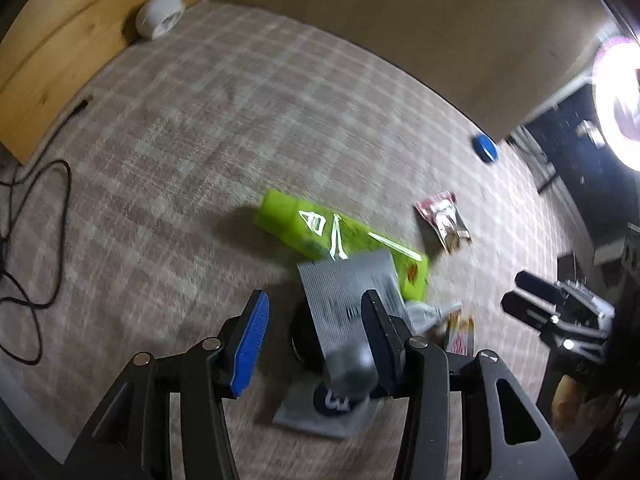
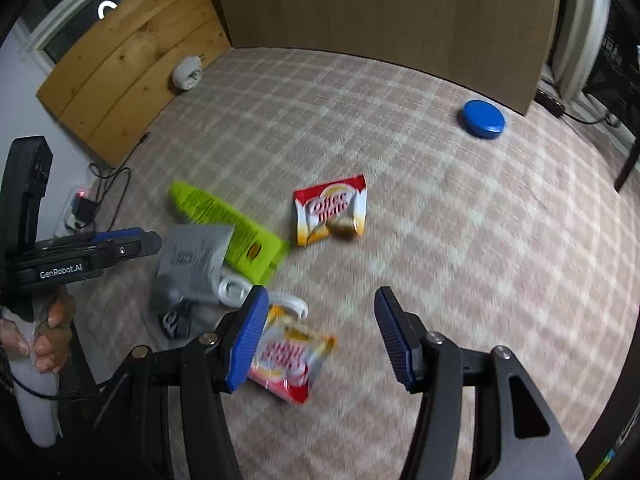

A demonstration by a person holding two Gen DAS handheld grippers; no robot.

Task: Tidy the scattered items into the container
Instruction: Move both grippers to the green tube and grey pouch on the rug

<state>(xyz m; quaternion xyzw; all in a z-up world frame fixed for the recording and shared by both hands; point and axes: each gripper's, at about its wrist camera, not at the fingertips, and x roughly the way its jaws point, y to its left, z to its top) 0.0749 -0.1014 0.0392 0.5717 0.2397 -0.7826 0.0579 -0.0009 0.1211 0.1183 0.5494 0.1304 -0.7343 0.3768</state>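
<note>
My left gripper (image 1: 316,340) hangs open over a grey tube (image 1: 348,296) with a rounded grey cap, which lies on the checked carpet and touches neither pad. The tube overlaps a lime-green tube (image 1: 340,236). In the right wrist view the left gripper (image 2: 154,242) hovers beside the grey tube (image 2: 196,256) and the green tube (image 2: 228,220). My right gripper (image 2: 320,336) is open above a red and yellow sachet (image 2: 288,360), whose edge its left pad covers. A second sachet (image 2: 330,210) lies farther off. The right gripper (image 1: 514,290) shows at the right of the left wrist view. No container is in view.
A white plastic piece (image 2: 232,290) and a dark item (image 2: 174,320) lie by the grey tube. A blue lid (image 2: 483,119) rests near the far wooden panel. A white round object (image 2: 188,74) sits by a wooden board (image 2: 120,72). Cables (image 1: 40,200) trail at the left.
</note>
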